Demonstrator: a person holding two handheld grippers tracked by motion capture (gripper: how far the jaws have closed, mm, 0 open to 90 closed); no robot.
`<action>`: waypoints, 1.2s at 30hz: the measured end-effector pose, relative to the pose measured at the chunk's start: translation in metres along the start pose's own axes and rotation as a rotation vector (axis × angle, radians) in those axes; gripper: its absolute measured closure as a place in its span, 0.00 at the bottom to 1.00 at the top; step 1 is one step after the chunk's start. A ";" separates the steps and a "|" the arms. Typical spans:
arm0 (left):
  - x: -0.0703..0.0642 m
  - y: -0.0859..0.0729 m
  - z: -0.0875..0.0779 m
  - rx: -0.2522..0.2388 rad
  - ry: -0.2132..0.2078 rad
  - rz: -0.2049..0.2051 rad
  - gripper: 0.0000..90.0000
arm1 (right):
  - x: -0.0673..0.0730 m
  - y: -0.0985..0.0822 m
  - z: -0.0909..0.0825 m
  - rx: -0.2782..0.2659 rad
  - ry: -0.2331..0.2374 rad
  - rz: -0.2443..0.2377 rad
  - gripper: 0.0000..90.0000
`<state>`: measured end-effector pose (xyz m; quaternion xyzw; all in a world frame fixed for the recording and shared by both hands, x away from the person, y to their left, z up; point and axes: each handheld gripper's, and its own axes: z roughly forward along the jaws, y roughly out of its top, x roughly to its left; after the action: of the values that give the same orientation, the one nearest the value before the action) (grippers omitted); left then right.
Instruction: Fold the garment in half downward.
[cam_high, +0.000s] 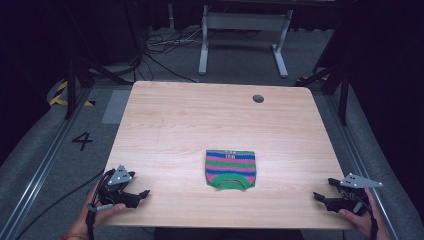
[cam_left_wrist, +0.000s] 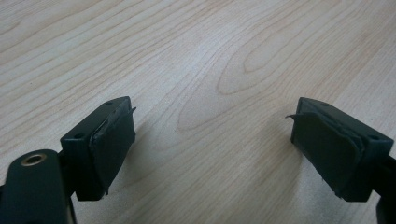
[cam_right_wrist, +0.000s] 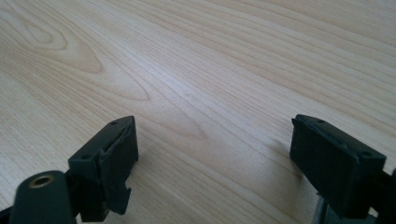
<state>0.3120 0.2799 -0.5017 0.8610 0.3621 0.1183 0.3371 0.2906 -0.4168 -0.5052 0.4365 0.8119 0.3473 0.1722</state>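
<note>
Striped knitwear (cam_high: 230, 169), folded into a compact square of blue, pink and green bands, lies flat between the two hand-held grippers, well apart from each and a little farther out on the counter (cam_high: 200, 120) than they are.

The left hand-held gripper (cam_high: 141, 194) sits low at the near left corner of the counter with its tips pointing inward toward the folded piece. Its jaws stand wide, and in the left gripper view (cam_left_wrist: 212, 140) there is bare wood grain between the two black pads and nothing held. The right hand-held gripper (cam_high: 318, 196) mirrors it at the near right corner, tips likewise turned inward. Its jaws are wide too, and in the right gripper view (cam_right_wrist: 212, 158) they frame bare wood.

That placing reads as a rest or ready stance: both tools are empty and parked to either side, so the garment is left clear and untouched in the middle. The neat fold, with the green-edged curved hem toward the person, suggests it was laid to stay as it is, centred within reach of both hands.

Beyond the knitwear, the counter runs on to a small round hole (cam_high: 258, 98) near its far edge. Farther off, cables and a white frame stand on the grey floor.
</note>
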 end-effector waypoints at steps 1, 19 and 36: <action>-0.001 0.000 0.000 0.000 0.010 -0.003 0.15 | 0.000 0.000 0.000 0.000 0.001 0.000 0.17; -0.001 0.001 0.001 0.007 0.027 -0.030 0.11 | 0.001 0.000 0.000 0.000 -0.017 0.018 0.17; -0.001 0.004 0.005 0.036 0.063 -0.069 0.00 | 0.001 0.000 0.000 0.000 -0.017 0.018 0.17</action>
<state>0.3152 0.2747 -0.5030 0.8498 0.4038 0.1270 0.3140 0.2899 -0.4161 -0.5052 0.4469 0.8064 0.3450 0.1760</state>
